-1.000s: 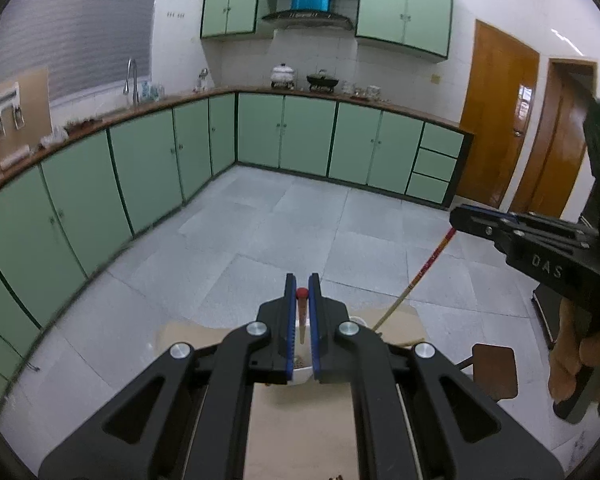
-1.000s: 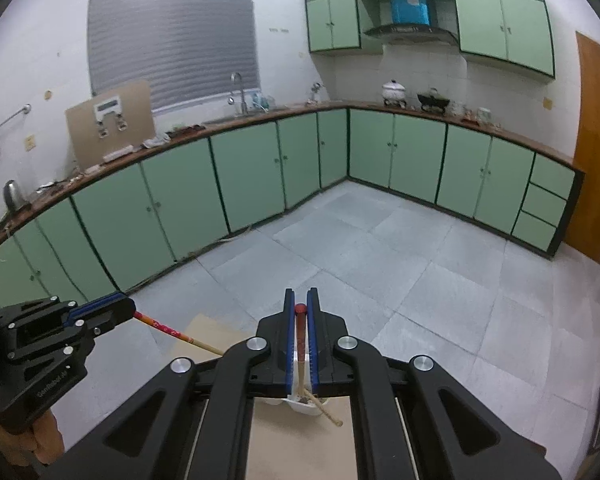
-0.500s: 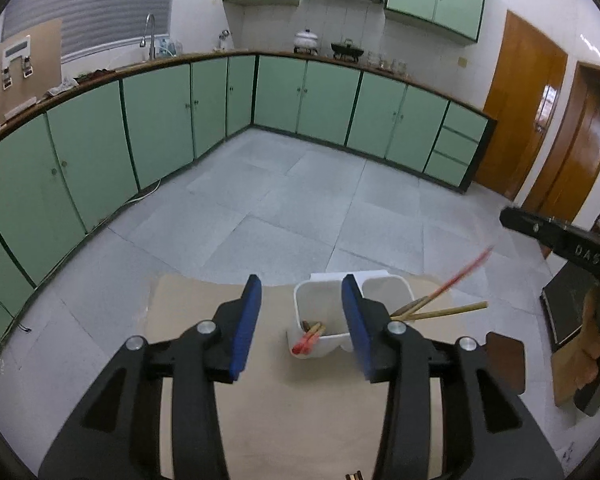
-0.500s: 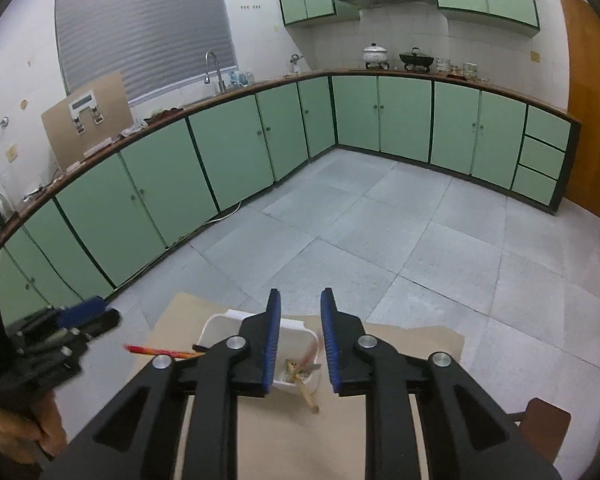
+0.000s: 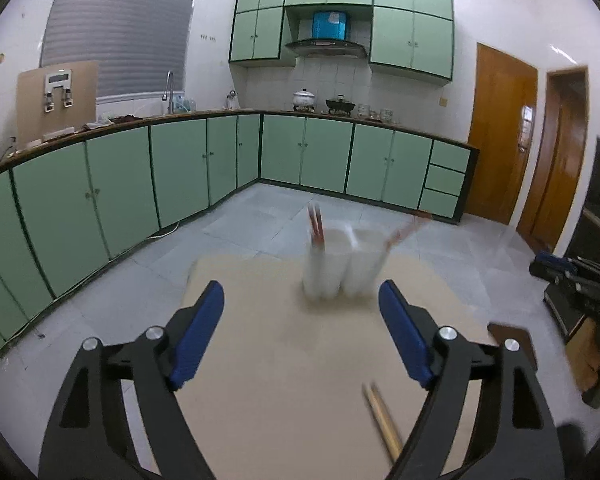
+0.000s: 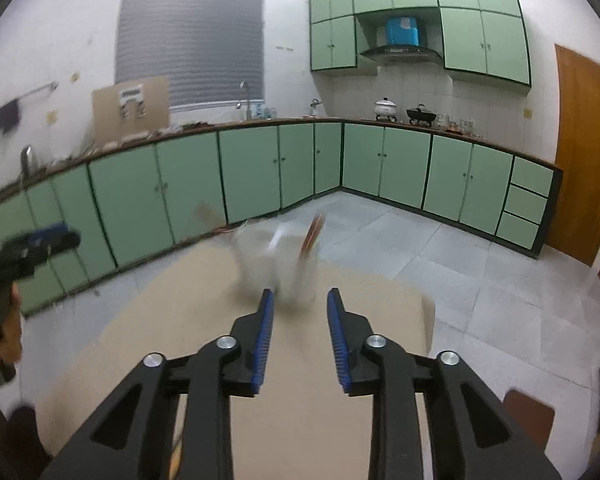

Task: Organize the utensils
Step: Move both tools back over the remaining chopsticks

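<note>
Your left gripper (image 5: 300,332) was spread wide and its jaws were opening more, with nothing between them. Your right gripper (image 6: 300,336) had a smaller gap, its jaws were opening too, and it was empty as well.

Just ahead of both tools lay the tan table (image 5: 284,392). Low on it, near your left gripper's right-hand finger, lay a pair of plain wooden chopsticks (image 5: 380,420). Their long way ran mostly away from you, tipped a little to one side. I think your left gripper was the nearer one for them.

Farther off, at the back of the table, stood the white two-cup holder (image 5: 342,264), all blurry. Red chopsticks (image 5: 316,226) stuck up from its left cup. More sticks (image 5: 404,236) leaned out of the right cup. From your right gripper, the holder (image 6: 278,268) sat straight ahead, just past the tips.
</note>
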